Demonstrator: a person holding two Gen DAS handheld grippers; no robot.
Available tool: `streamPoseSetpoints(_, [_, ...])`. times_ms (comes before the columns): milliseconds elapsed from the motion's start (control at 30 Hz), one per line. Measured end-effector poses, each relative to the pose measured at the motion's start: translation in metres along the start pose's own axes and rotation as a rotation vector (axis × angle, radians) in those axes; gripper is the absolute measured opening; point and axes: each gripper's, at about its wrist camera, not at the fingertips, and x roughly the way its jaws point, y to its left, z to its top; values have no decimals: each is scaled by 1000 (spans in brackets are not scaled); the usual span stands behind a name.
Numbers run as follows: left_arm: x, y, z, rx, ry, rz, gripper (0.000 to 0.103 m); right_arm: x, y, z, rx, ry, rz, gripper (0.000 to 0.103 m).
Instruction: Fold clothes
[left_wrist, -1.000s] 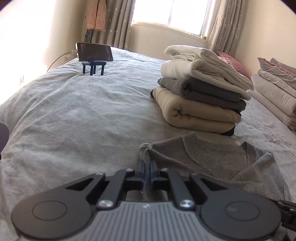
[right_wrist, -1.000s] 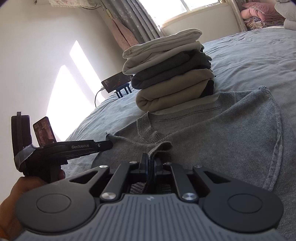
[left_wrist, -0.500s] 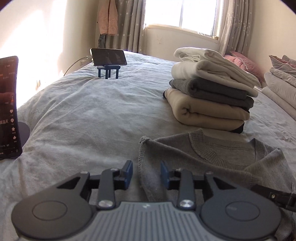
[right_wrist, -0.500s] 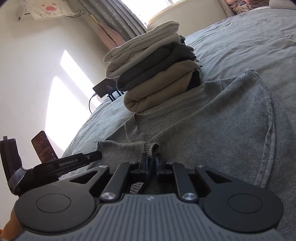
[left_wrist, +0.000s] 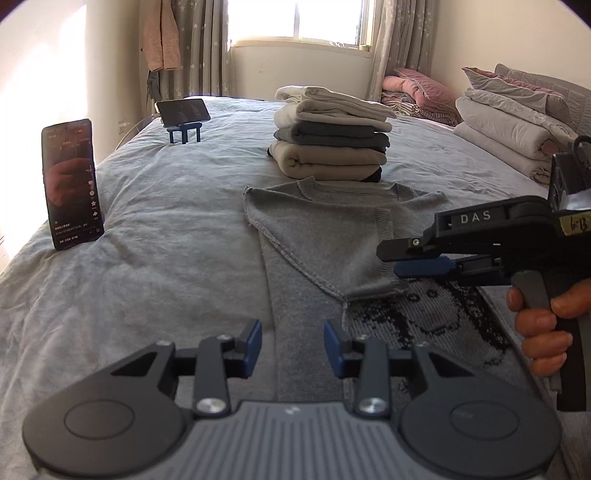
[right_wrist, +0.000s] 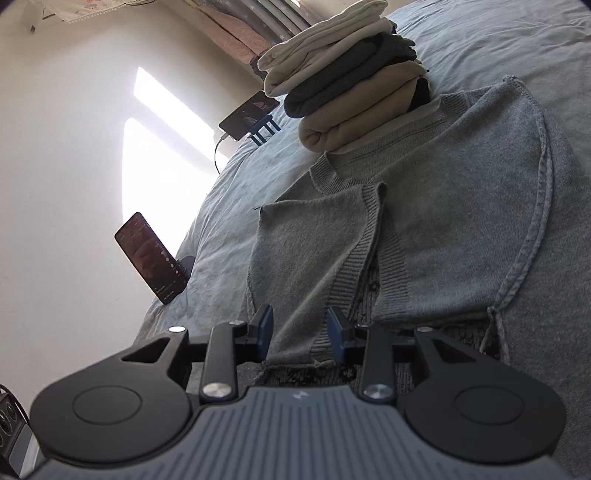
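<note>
A grey knit sweater (left_wrist: 325, 236) lies flat on the bed with both sleeves folded in over its body; a black-and-white pattern (left_wrist: 424, 317) shows below the sleeves. It also shows in the right wrist view (right_wrist: 443, 221). My left gripper (left_wrist: 293, 347) is open and empty above the sweater's lower part. My right gripper (right_wrist: 300, 330) is open and empty over the folded sleeve's cuff edge; it also shows in the left wrist view (left_wrist: 421, 258), hovering above the sweater at the right.
A stack of folded clothes (left_wrist: 332, 140) sits just beyond the sweater's collar. A phone (left_wrist: 72, 184) stands upright at the left bed edge. Another phone on a blue stand (left_wrist: 183, 114) is at the far left. Folded quilts and pillows (left_wrist: 509, 122) lie at the right.
Both grippers have opened and let go of the sweater sleeves, which now lie folded across the body. Both grippers have pulled back toward the sweater's lower part.
</note>
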Motion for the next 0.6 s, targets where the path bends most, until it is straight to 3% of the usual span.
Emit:
streamPoseSetpoints(300, [-62,-6,-59,49,32,-6,38,-7,23,-64,77,137,54,37])
streamPoseSetpoints(600, [-95,-4,-104,23,42,-22,37,-20,59,-112,-14,249,59,36])
